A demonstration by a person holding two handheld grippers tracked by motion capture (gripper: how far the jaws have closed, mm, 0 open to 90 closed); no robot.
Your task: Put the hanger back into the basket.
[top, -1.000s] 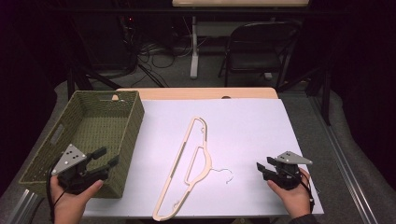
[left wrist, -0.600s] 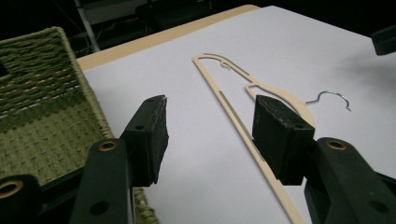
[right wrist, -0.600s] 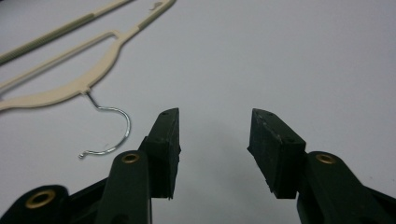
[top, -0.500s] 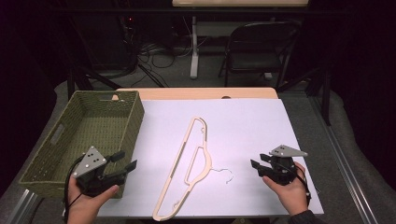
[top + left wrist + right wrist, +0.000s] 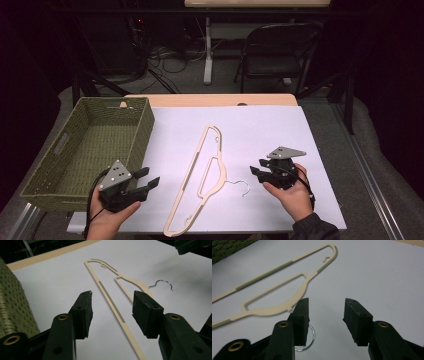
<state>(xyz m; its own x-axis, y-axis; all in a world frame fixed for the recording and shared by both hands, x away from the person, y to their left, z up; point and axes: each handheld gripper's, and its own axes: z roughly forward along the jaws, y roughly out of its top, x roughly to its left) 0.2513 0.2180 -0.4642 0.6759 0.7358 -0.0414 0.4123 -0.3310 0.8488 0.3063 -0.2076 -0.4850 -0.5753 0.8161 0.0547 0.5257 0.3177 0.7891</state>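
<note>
While claws gape, both hands [image 5: 295, 192] flank hanger [image 5: 200, 180]

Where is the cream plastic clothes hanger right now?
In the high view, the cream plastic clothes hanger lies flat mid-table on the white sheet, between the left tongs and right tongs, right of the green woven basket.

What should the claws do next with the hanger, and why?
Probably ease the left claw forward onto the hanger bar. Both claws stand open and empty, and the bar lies flat on the white sheet, already lined up between the left one's jaws.
</note>
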